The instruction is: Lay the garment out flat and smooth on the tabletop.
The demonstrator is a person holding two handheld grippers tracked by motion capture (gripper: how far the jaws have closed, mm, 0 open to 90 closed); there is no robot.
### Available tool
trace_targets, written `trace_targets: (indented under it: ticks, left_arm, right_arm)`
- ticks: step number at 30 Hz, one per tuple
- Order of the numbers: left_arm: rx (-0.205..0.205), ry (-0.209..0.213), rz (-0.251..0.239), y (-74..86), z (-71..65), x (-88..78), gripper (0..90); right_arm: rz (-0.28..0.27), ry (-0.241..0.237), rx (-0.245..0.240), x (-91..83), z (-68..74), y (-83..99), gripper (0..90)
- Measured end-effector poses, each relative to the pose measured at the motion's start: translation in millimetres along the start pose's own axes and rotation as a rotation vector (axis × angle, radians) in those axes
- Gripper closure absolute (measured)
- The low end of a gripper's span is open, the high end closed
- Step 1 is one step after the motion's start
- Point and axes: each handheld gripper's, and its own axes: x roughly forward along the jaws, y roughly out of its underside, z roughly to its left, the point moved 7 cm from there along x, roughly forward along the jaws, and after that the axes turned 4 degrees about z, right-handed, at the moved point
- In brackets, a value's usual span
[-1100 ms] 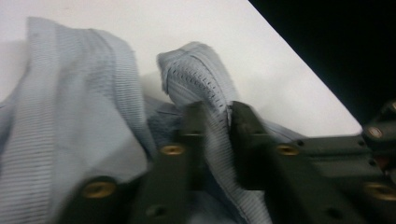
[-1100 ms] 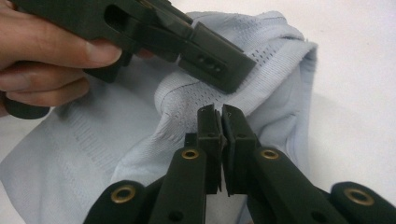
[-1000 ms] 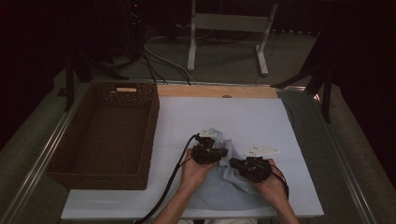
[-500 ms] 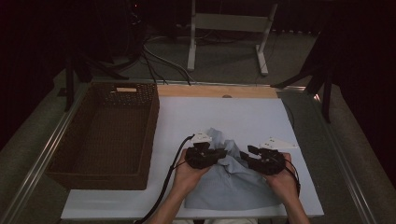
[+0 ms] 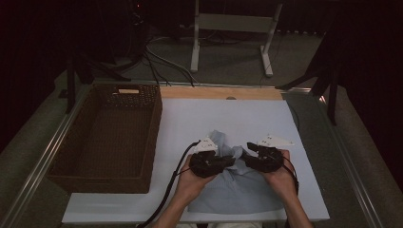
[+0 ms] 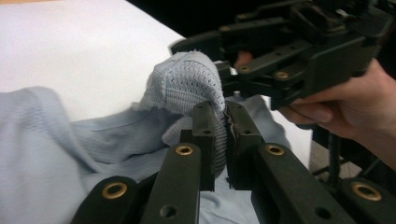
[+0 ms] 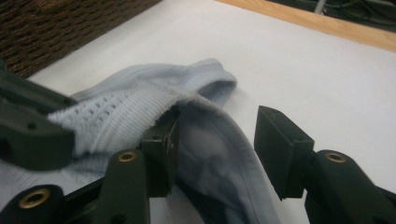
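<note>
The pale blue shirt (image 5: pixel 237 187) lies in the lower middle of the high view, spread on the white sheet (image 5: pixel 190 123) that covers the table, with its top edge bunched up between my two hands. The wicker basket (image 5: pixel 107 166) at the left of that view has nothing in it that I can make out, so I judge the work is at an early stage: the cloth is partly gathered, not yet neatly folded, and nothing has gone into the basket.

My left gripper (image 5: pixel 223 161) is pressed together on a ribbed fold of the shirt; in the left gripper view the knit fabric (image 6: pixel 187 88) rises out from between the two black pads (image 6: pixel 208 135), pinched tight. My right gripper (image 5: pixel 251 159) has just been opening. In the right gripper view its jaws stand apart, with the hem of the shirt (image 7: pixel 219 135) draped between them and lying against one pad (image 7: pixel 161 151); the other pad is clear of it. It looks as if that side has let go, though the dim light makes me less than certain.
</note>
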Motion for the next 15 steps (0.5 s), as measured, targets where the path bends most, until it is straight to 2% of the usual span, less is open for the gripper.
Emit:
trace_targets:
  ticks: [5, 10, 15]
  left_arm:
    - [0.016, 0.024, 0.006, 1.0, -3.1, 0.8, 85.6]
    - [0.024, 0.019, 0.01, 0.9, -1.5, -1.5, 84.5]
    - [0.029, 0.011, 0.012, 1.1, -1.0, -1.7, 84.5]
  right_arm:
    - [-0.016, -0.007, -0.053, 1.7, 3.5, -2.9, 53.1]
    - [-0.032, -0.023, -0.087, -0.7, 6.4, -3.6, 55.3]
    - [-0.037, -0.033, -0.139, -1.2, 11.5, -3.9, 68.6]
